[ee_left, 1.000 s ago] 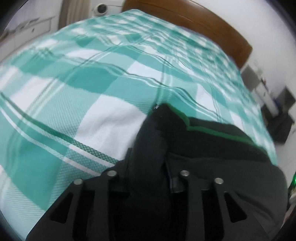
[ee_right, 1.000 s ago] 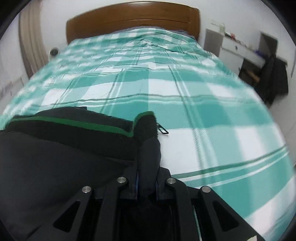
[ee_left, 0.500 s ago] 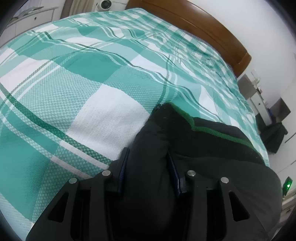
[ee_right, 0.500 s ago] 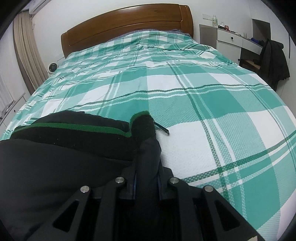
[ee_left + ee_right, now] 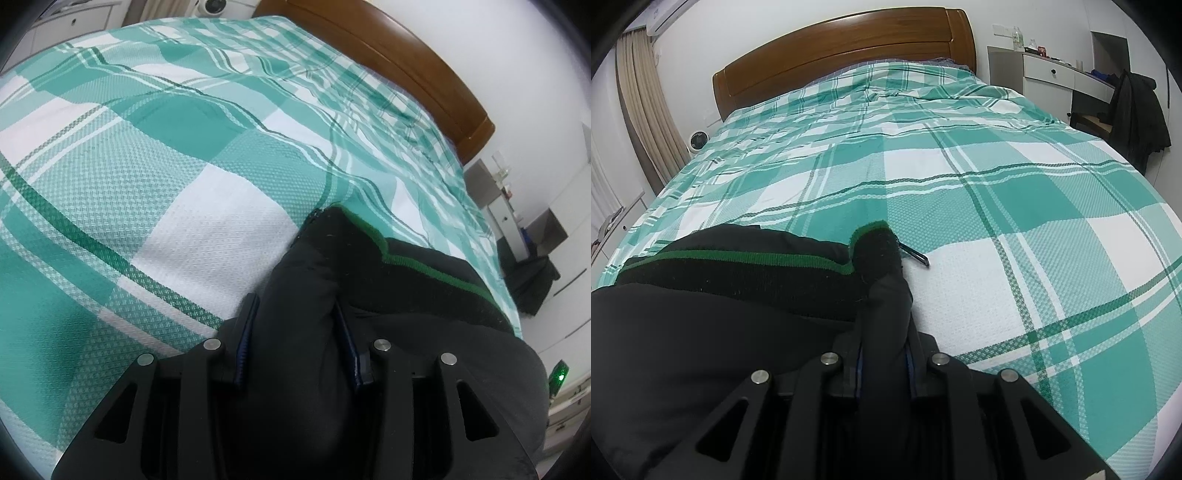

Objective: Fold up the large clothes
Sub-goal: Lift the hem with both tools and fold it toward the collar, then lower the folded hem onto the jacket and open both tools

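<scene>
1. Left gripper: jaws noticeably wider than a second ago, thick bunch of black jacket loose between them, likely letting go.
2. Right gripper: narrow, still pinching a jacket fold.
3. Jacket's green-trimmed hem runs toward 9 o'clock in right view; zipper pull at 12 rests on the bed.
4. View steadier, blur gone: the jacket looks set down on the bed, and releasing it is probably next.
</scene>
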The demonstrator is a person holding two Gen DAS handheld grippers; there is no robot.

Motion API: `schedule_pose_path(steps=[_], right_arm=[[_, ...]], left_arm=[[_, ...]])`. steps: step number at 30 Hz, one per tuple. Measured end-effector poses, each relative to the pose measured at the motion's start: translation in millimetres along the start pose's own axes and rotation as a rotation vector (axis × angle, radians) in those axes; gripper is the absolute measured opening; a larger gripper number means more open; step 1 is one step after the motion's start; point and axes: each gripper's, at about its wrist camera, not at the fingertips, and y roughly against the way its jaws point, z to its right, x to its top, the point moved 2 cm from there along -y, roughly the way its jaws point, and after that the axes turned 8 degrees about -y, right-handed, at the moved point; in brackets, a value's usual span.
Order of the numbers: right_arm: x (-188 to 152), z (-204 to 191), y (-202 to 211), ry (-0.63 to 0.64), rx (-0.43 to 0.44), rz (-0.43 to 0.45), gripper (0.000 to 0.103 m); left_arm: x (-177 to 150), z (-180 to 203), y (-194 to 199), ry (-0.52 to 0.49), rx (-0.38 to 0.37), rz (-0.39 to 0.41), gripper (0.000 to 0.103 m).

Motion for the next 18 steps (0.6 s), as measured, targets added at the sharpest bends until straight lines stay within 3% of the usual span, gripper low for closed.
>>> schedule_pose_path(steps=[8,11,13,16,18], right_arm=[[1.5,3.8,-0.2,-0.023,0.025,-0.004,0.018],[4.4,7.0,0.1,-0.042,0.042,-0.021,0.019],[7.4,11.2,-0.3,-0.063,0.073,-0.045,0.020],[15.3,31.5,-4.8,-0.171,0.146,-0.136,0.039],[18.5,44.0,-3.1,-0.259,0.204,-0.191,0.054]], left_arm=[[2.4,-4.3,1.7,0.035,-0.047,-0.016,0.042],[9.9,-5.9,4.5,0.047,-0.070,-0.091,0.046],[20.4,-3.7,17.6,0.013,-0.019,-0.133,0.048],[32.0,9.9,65.5,-0.075,0.048,-0.070,0.050],[30.8,31.1,90.0,-0.155,0.061,-0.058,0.058]])
